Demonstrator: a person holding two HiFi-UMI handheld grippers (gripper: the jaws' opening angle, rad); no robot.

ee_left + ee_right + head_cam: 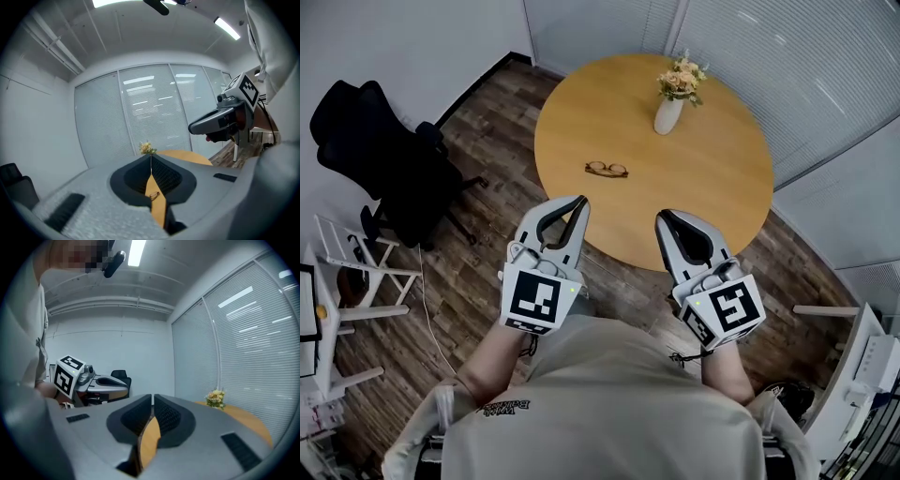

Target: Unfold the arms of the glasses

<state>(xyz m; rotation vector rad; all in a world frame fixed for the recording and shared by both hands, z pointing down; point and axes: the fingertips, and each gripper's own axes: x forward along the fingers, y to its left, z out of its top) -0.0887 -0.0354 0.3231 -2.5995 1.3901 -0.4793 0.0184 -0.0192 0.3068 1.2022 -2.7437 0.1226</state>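
- Head view: the glasses [607, 169] lie mid-table [712, 202], well ahead of the left gripper [580, 201] and right gripper [661, 217]. A careless push could slide them toward the vase [668, 114].
- Left gripper view: jaws pressed together, holding nothing.
- Right gripper view: jaws likewise closed and empty, so unless they part in time they'll nudge the frame instead of pinching an arm.

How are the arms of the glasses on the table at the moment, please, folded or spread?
Folded, it seems: the glasses lie compact on the round table, no arm sticking out from the frame.

Round wooden surface [712, 187]: one pair of glasses [607, 170] near the middle; one white vase [667, 115] with flowers [681, 79], standing apart.
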